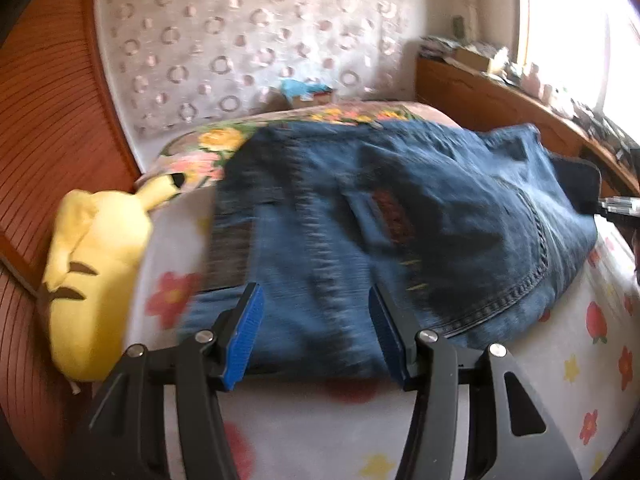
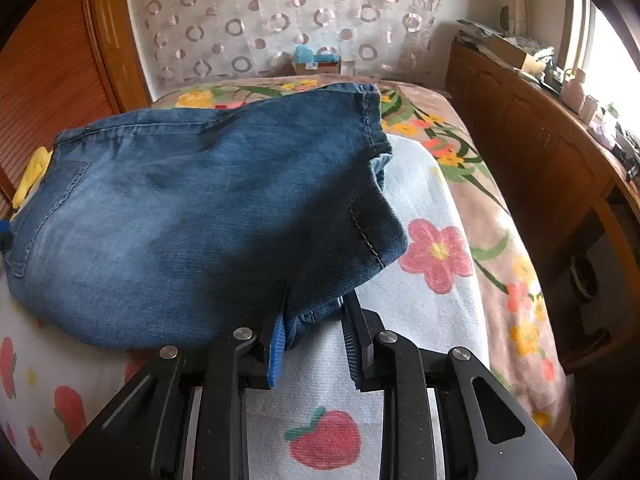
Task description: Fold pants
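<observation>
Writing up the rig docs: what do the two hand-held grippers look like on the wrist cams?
Both look alike. The left hand-held gripper has black angular linkage arms with cut-out slots, silver round pivot pins, and two fingers faced with ribbed blue pads. The right hand-held gripper has the same black frame, silver pins and ribbed pads. No cables, markings or sleeves are visible.

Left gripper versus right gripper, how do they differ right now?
The left gripper has its jaws wide apart, while the right gripper has them much narrower. The left gripper's jaws stand over the jeans with no cloth pinched, while the right gripper's jaws have a bunched edge of denim between them. What they share: both have black frames and point down at the jeans.
</observation>
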Demonstrator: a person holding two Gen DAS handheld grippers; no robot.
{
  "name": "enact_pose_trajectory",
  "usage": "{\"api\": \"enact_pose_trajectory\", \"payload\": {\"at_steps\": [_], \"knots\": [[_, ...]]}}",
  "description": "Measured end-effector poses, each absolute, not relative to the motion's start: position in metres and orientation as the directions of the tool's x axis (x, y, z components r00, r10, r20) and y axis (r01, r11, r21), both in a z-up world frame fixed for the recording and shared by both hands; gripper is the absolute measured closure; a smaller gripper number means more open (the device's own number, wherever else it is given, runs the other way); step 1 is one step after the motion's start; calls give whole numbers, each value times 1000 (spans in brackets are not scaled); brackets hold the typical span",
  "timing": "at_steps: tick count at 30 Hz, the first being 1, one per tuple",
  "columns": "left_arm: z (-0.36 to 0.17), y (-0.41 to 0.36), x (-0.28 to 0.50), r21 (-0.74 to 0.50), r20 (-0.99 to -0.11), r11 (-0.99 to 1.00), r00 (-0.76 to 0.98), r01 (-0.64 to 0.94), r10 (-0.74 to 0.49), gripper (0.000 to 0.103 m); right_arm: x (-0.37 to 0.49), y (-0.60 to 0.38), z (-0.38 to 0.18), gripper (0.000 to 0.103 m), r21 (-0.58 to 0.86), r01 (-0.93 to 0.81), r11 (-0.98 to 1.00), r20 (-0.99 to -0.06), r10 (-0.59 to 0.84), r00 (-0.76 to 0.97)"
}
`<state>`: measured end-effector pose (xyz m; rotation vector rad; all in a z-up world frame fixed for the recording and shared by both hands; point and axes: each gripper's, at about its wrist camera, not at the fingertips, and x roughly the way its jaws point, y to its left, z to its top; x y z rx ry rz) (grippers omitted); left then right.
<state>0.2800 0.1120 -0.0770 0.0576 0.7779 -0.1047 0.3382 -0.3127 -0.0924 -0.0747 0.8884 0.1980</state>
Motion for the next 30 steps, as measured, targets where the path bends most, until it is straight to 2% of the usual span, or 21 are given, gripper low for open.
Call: {"api": "enact_pose_trajectory", "payload": {"at_steps": [7, 15, 25, 26, 27, 29, 30], "knots": [[-85, 160, 279, -84, -725, 995, 682, 51, -96, 50, 338, -309, -94, 80, 1, -207, 978, -768, 133, 627], [-102, 167, 290, -45, -750, 999, 660, 6, -38, 49, 337, -307, -94, 80, -18, -215, 976, -762, 126, 635], [-112, 171, 292, -74, -770, 997, 635, -8, -52, 49, 335, -306, -95, 80, -6, -215, 977, -762, 135, 634], [-111, 170, 292, -73, -768, 997, 639, -10, -50, 50, 336, -306, -95, 81, 0, -218, 976, -765, 140, 629], [-110, 169, 291, -76, -763, 997, 644, 3, -60, 59, 336, -307, -93, 82, 6, -224, 975, -768, 148, 623], [-108, 165, 290, -70, -760, 997, 647, 16, -63, 66, 337, -308, -91, 85, 19, -237, 971, -771, 165, 615], [-107, 163, 290, -71, -758, 997, 648, 26, -71, 78, 338, -310, -89, 85, 24, -245, 969, -769, 174, 615]]}}
